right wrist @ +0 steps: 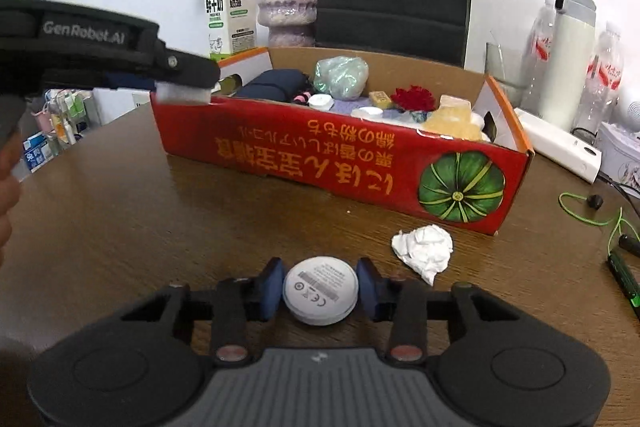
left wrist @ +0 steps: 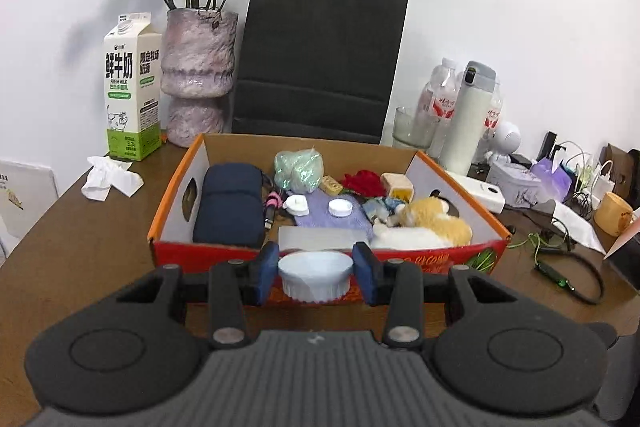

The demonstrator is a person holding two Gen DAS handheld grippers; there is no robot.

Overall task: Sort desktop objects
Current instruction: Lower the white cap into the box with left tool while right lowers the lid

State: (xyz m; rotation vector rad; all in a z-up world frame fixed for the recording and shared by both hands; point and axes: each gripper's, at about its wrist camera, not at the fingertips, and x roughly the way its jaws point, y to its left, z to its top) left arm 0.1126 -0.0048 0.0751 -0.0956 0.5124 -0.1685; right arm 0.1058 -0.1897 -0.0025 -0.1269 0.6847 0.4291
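Your left gripper (left wrist: 314, 273) clamps a white ribbed dish (left wrist: 314, 277) above the box's (left wrist: 440, 261) near wall. Your right gripper (right wrist: 320, 289) pinches a round white disc (right wrist: 320, 290) over the table (right wrist: 160, 227), beside crumpled paper (right wrist: 424, 247).

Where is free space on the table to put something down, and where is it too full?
The table is bare in front of the red box, left of the crumpled paper. A narrower bare strip lies between the box and the tissue beside the milk carton. The box's inside and the right side with bottles and cables are crowded.
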